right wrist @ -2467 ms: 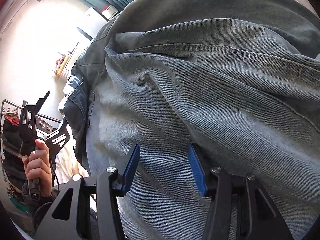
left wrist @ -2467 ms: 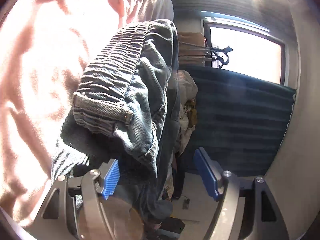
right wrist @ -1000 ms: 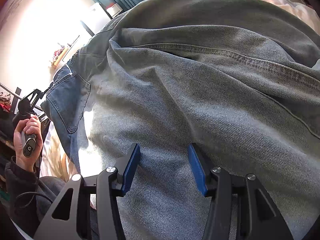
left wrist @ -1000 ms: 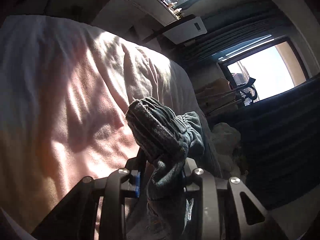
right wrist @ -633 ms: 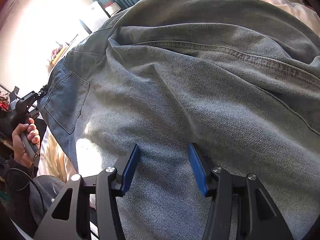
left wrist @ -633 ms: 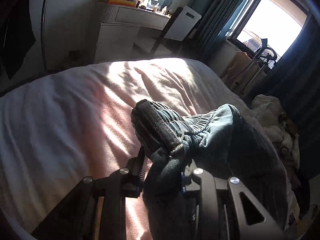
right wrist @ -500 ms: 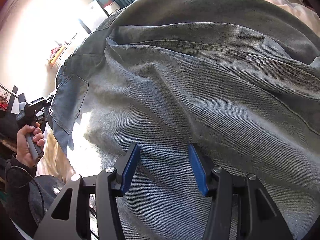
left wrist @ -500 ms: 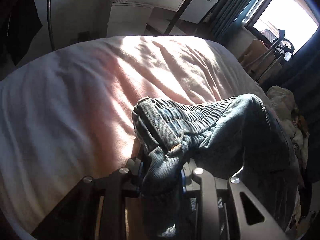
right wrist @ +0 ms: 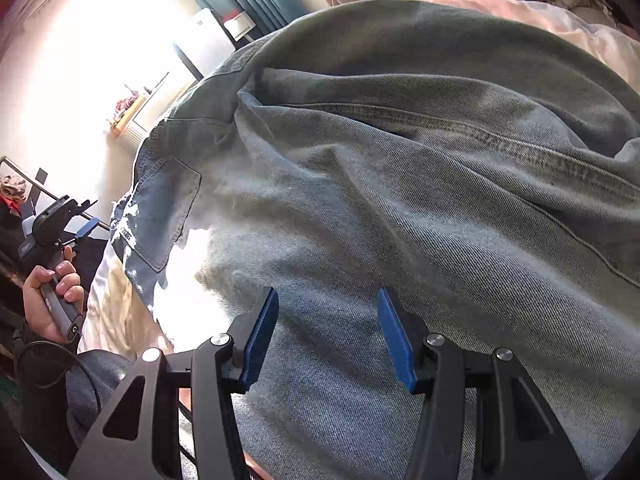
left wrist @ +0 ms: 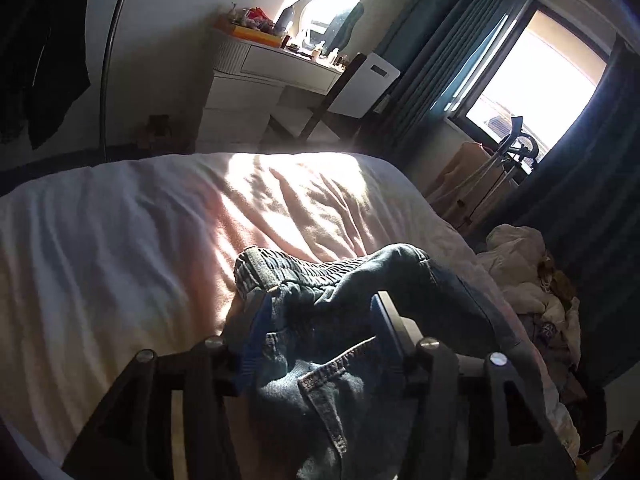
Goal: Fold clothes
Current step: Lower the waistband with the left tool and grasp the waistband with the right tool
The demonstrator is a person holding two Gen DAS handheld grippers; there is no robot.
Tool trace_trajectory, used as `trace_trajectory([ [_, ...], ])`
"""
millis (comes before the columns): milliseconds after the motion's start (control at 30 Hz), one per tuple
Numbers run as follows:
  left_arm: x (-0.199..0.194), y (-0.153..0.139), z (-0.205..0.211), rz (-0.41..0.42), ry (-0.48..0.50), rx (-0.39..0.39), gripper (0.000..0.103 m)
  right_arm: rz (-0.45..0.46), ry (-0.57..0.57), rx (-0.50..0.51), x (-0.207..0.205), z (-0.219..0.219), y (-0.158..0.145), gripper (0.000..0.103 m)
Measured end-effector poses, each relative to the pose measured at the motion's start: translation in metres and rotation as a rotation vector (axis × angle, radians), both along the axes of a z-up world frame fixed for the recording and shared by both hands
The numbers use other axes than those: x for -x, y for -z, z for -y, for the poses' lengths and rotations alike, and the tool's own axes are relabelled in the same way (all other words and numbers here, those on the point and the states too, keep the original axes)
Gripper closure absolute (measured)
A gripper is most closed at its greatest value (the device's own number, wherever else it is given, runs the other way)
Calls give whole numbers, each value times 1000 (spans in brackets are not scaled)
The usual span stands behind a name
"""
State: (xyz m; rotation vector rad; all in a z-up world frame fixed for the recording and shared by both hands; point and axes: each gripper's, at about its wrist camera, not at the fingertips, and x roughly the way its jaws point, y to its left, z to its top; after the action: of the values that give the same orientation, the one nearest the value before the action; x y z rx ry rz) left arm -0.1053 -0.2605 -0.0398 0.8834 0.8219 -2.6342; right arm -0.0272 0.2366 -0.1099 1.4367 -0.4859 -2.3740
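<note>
Covering bed (right wrist: pixel 580 28): jeans (right wrist: pixel 400 200)

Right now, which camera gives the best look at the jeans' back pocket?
Right wrist view: the back pocket lies flat and sunlit on the spread jeans, its whole outline showing. The left wrist view catches only a shadowed stitched corner.

Right gripper (right wrist: pixel 326 332) fingers apart above spread jeans (right wrist: pixel 400 200), left gripper (right wrist: pixel 60 220) beyond waistband

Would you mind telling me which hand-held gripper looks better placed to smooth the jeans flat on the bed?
Probably the right hand-held gripper: open, directly over the spread jeans. The left hand-held gripper, just opened, straddles the bunched waistband.
</note>
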Motion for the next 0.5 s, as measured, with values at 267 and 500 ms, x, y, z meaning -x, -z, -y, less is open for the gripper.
trace_trajectory([
  [267,54,-14,-80,28,217,50,50,-64,-11,58,16,4,-19,51],
  [500,95,28,-90,103,263,5,50,-85,-61,31,112,28,-56,51],
])
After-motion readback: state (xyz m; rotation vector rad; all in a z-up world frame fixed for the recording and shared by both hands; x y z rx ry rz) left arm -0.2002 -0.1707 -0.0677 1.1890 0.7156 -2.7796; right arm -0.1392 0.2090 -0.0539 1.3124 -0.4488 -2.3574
